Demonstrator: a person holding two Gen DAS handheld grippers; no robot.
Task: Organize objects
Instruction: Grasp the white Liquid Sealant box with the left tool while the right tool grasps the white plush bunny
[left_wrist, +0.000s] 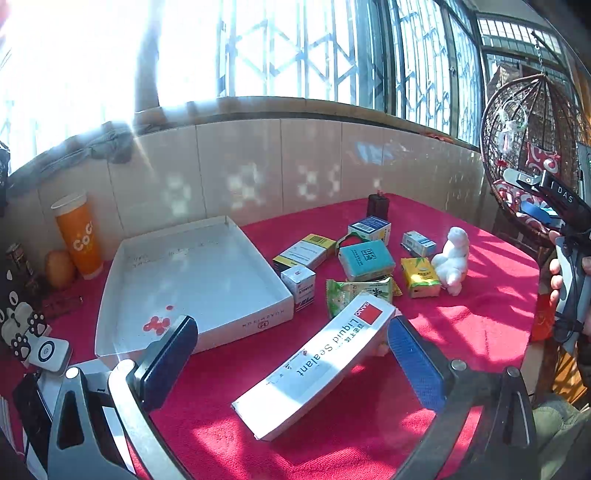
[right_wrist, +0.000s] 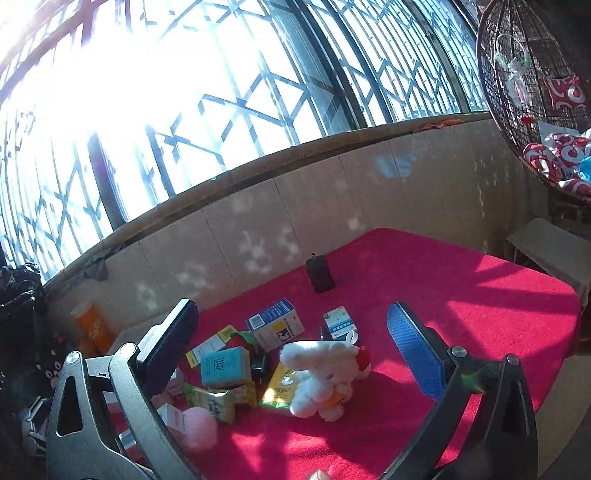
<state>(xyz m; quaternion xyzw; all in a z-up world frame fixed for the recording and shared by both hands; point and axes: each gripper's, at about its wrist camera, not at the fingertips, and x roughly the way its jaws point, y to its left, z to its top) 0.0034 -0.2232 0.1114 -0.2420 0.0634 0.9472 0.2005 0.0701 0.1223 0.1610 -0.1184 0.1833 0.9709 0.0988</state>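
Note:
In the left wrist view my left gripper (left_wrist: 291, 334) is open, its jaws wide apart over a long white "Liquid Sealant" box (left_wrist: 314, 367) that lies on the red cloth between them. An empty white tray (left_wrist: 192, 284) stands just left of it. Beyond lie small boxes, a teal box (left_wrist: 365, 260), a yellow pack (left_wrist: 419, 277), a green packet (left_wrist: 356, 295) and a white plush toy (left_wrist: 452, 260). In the right wrist view my right gripper (right_wrist: 291, 321) is open above the same pile, with the white plush toy (right_wrist: 319, 376) below it.
An orange cup (left_wrist: 79, 240) stands by the tiled wall at the back left. A black box (left_wrist: 377, 206) stands at the table's far edge. A hanging wicker chair (left_wrist: 532, 147) is at the right. Phones and cables (left_wrist: 48, 352) lie at the left.

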